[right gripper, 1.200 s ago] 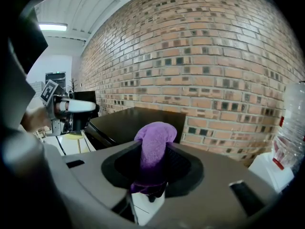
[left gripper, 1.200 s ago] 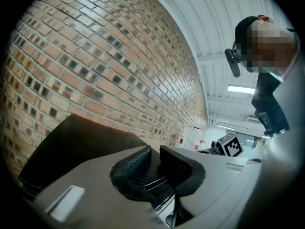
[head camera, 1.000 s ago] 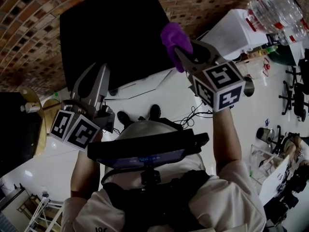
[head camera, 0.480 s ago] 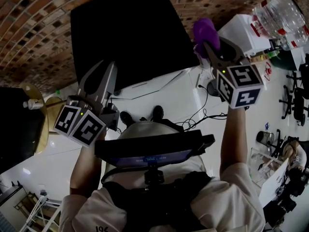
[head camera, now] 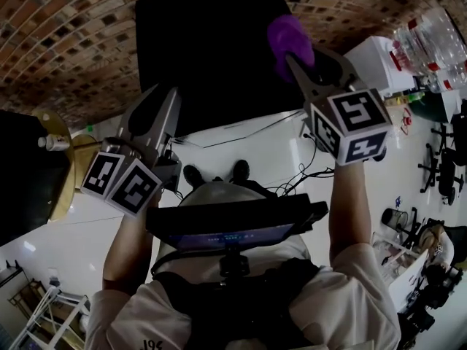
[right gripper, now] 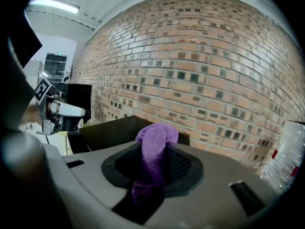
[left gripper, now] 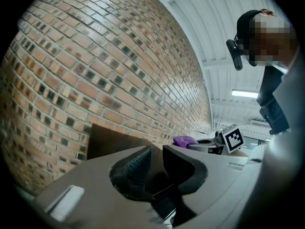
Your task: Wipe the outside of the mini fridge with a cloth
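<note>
The black mini fridge (head camera: 211, 49) stands against the brick wall, seen from above; its dark top also shows in the left gripper view (left gripper: 109, 140) and the right gripper view (right gripper: 114, 128). My right gripper (head camera: 303, 55) is held over the fridge's right edge, shut on a purple cloth (head camera: 290, 42). The cloth (right gripper: 157, 135) bulges out between the jaws of the right gripper (right gripper: 153, 149). My left gripper (head camera: 162, 92) hovers by the fridge's near left corner. Its jaws (left gripper: 156, 151) have just been opening and hold nothing.
A brick wall (head camera: 66, 42) runs behind the fridge. A white table with clear bottles (head camera: 430, 20) is at the right. A round wooden table (head camera: 62, 188) and a dark cabinet (head camera: 22, 181) are at the left. Cables (head camera: 292, 177) lie on the white floor.
The right gripper with the cloth swung out to the right, then came back left over the fridge's edge. The left gripper edged toward the fridge.
</note>
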### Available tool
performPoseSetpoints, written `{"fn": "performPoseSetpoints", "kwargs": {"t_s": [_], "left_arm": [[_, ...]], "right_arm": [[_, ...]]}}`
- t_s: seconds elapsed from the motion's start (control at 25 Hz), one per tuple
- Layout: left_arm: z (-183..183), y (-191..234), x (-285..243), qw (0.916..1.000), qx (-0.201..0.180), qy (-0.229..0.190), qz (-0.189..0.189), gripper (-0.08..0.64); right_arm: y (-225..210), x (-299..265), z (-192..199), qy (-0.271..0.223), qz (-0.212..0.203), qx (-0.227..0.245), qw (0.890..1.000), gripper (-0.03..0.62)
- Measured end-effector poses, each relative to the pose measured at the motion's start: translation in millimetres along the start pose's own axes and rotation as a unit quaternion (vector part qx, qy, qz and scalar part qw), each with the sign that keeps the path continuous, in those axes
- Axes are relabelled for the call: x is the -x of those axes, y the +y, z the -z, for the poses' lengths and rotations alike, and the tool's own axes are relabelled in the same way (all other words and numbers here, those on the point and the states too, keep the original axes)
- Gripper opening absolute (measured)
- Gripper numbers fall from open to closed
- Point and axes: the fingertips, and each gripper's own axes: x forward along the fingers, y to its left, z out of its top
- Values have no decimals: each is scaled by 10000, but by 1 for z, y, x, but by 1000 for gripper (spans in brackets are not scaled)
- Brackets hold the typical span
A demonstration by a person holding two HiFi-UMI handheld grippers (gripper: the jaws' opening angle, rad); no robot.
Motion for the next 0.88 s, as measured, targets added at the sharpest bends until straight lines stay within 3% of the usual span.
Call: {"fn": "performPoseSetpoints", "kwargs": {"t_s": [0.44, 0.88], "left_arm": [[-21, 53, 39, 9999, 60, -130, -60, 81], [-28, 81, 56, 9999, 98, -58, 122, 81]], "right_arm": [[119, -92, -44, -30, -885, -10, 9961, 131], [151, -149, -42, 300, -715, -304, 9965, 132]]}}
